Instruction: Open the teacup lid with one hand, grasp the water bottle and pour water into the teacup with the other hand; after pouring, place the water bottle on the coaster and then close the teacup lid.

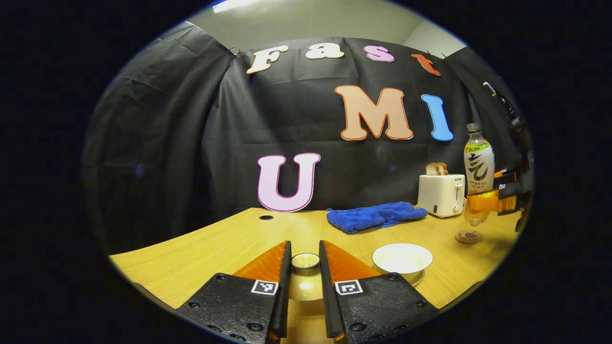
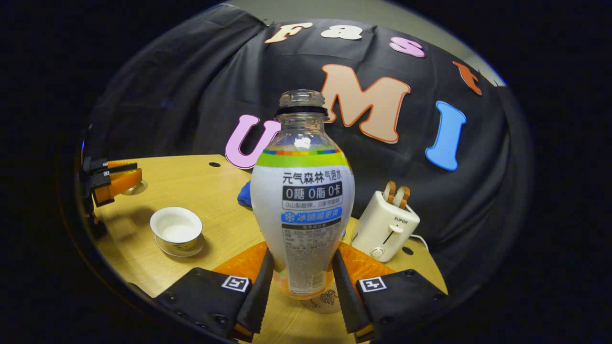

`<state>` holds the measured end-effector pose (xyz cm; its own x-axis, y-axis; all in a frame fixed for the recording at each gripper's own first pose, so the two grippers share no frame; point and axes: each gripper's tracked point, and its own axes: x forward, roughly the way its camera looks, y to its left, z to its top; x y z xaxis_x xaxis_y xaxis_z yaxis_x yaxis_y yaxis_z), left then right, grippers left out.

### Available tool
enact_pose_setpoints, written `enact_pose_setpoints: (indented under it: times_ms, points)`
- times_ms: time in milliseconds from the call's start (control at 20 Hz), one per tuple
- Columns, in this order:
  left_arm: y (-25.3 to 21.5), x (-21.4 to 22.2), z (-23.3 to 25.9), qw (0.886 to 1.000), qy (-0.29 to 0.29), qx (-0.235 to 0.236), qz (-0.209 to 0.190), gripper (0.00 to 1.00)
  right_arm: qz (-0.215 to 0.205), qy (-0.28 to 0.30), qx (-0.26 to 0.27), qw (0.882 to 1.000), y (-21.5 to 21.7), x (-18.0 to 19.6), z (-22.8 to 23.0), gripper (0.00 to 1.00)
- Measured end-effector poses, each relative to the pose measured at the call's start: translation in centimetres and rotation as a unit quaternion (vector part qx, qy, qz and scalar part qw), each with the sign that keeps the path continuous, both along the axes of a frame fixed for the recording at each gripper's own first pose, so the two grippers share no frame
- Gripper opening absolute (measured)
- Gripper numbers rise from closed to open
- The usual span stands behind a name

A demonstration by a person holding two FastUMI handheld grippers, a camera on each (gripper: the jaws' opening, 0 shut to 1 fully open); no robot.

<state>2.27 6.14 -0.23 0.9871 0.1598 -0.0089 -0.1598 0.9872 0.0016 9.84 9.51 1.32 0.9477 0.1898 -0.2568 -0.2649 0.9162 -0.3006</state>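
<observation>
The right gripper [image 2: 302,279] has its jaws clamped on the lower body of the uncapped water bottle [image 2: 302,200], held upright just above the coaster [image 2: 325,302]. The left gripper [image 1: 305,267] grips the teacup lid [image 1: 305,261] by its knob — lifted clear, with the open teacup [image 1: 402,258] on the tabletop [image 1: 229,248] beside it.

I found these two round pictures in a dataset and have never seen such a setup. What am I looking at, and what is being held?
A person holds a two-finger gripper in each hand, each carrying a forward-looking camera. In the left gripper view, the left gripper holds the teacup lid by its knob, beside the open teacup. In the right gripper view, the right gripper clamps the uncapped water bottle above the coaster. The wooden table also carries a blue cloth and a toaster.
</observation>
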Motion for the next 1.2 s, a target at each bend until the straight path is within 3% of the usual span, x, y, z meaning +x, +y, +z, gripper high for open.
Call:
enact_pose_setpoints:
  times_ms: [200, 350, 650, 850, 1200]
  points:
    - [0.0, -0.1, 0.0, 1.000, -0.001, 0.000, 0.000, 0.29, -0.023, 0.027, 0.051, 0.998, -3.7, 0.6, -1.1, 0.68]
    - [0.0, -0.1, 0.1, 1.000, -0.001, 0.000, 0.001, 0.28, -0.046, 0.041, 0.061, 0.996, -5.8, 1.6, -2.9, 0.67]
    - [-0.1, -0.1, 0.0, 1.000, 0.000, 0.001, 0.001, 0.28, -0.063, 0.067, 0.101, 0.991, -6.7, 2.8, -5.1, 0.70]
    - [0.0, 0.0, 0.0, 1.000, 0.000, 0.000, 0.001, 0.28, -0.061, 0.071, 0.094, 0.991, -6.9, 3.0, -6.0, 0.67]
    - [0.0, -0.1, 0.1, 1.000, 0.000, 0.000, 0.001, 0.28, -0.050, 0.071, 0.094, 0.992, -7.1, 2.6, -6.4, 0.76]
